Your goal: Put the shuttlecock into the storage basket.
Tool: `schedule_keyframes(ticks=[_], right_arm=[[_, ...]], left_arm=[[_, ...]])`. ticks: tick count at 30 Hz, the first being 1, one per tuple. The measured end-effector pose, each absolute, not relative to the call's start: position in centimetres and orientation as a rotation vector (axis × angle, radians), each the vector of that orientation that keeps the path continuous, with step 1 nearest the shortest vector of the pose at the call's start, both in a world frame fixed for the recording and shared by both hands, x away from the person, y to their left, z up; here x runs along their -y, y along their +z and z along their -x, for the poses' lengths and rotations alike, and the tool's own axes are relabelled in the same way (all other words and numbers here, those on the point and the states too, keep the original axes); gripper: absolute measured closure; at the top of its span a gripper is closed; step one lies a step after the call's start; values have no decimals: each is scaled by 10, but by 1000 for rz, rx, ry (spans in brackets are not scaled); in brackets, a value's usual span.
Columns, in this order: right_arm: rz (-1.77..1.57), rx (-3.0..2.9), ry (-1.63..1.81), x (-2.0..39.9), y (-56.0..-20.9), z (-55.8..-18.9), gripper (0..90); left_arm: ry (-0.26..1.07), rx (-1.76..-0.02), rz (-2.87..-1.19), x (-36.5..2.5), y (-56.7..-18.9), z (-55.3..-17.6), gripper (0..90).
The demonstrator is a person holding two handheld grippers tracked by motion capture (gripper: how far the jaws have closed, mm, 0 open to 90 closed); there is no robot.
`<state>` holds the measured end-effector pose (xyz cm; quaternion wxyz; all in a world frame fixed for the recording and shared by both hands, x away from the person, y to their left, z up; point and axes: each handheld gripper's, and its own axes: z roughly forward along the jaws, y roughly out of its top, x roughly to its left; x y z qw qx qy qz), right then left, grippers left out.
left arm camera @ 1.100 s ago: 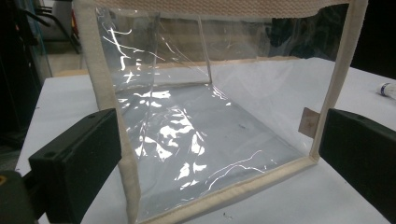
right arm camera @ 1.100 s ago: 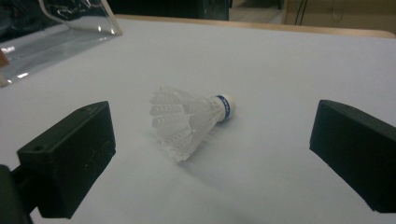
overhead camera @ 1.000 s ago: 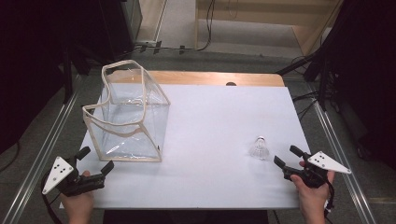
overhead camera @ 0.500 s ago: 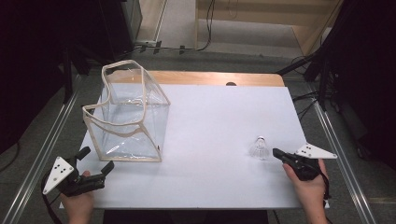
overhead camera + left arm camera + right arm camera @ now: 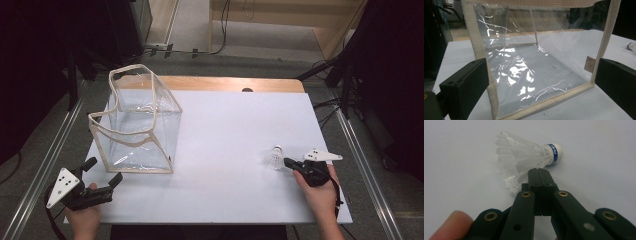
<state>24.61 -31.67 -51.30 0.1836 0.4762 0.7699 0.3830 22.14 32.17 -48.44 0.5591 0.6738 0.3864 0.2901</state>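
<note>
The right gripper (image 5: 538, 171), jaws fully closed on nothing, points its tips at the feather skirt of the shuttlecock (image 5: 524, 161), which lies just ahead.

Right hand-held gripper (image 5: 289, 162) pressed closed, empty — left hand-held gripper (image 5: 102, 171) spread wide, level

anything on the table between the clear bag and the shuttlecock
Nothing: in the high view the white table top is bare between the clear bag and the shuttlecock.
</note>
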Motion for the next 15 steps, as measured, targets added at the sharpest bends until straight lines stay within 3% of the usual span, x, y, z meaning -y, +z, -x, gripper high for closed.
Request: schedule_keyframes(ticks=[15], right_arm=[[-1245, -2241, 1099, 279, -506, -275, 874]], left_arm=[[685, -911, -1590, -322, -484, -221, 0]])
